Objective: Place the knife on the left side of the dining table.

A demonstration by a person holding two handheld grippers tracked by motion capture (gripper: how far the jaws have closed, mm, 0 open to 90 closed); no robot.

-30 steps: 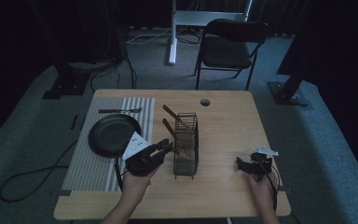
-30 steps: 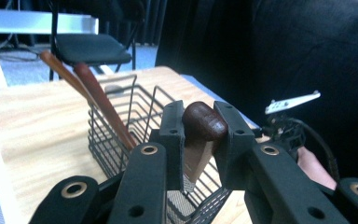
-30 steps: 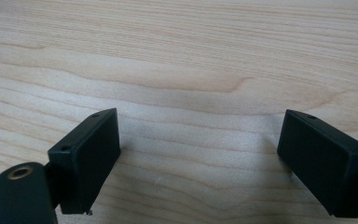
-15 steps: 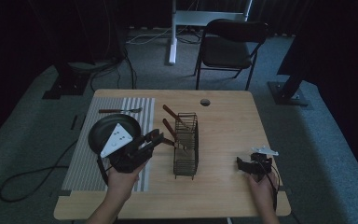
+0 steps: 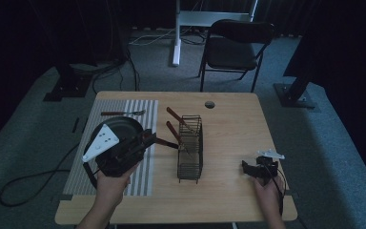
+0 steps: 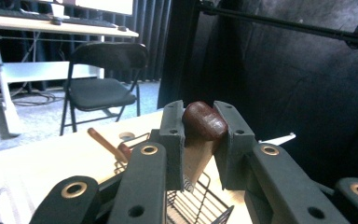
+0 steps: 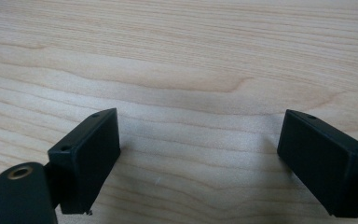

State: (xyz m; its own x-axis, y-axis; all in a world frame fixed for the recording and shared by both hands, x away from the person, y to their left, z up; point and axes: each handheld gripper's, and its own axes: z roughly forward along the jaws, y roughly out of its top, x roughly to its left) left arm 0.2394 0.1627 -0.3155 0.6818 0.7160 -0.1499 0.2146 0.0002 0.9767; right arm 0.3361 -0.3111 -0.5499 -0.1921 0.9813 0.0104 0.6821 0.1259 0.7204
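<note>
Since half a second ago we have drawn our left gripper (image 5: 145, 140) further back from the wire basket (image 5: 190, 149), out over the dark round pan (image 5: 119, 125) on the striped mat (image 5: 143, 177). Its jaws are pinched on the rounded brown wooden handle (image 6: 204, 121) of a utensil, which in the left gripper view sits between the pads with a paler part running down below it. Our right gripper (image 5: 253, 168) has not moved: it rests near the table's (image 5: 228, 200) right front corner, jaws spread wide over bare, pale wood grain (image 7: 191, 84).

Two more brown-handled utensils (image 5: 176, 116) lean out of the black basket just beside our held one, in its way. A fork (image 5: 122, 113) lies on the mat beyond the pan. A black folding chair (image 5: 233, 47) stands behind the table on grey carpet.
</note>
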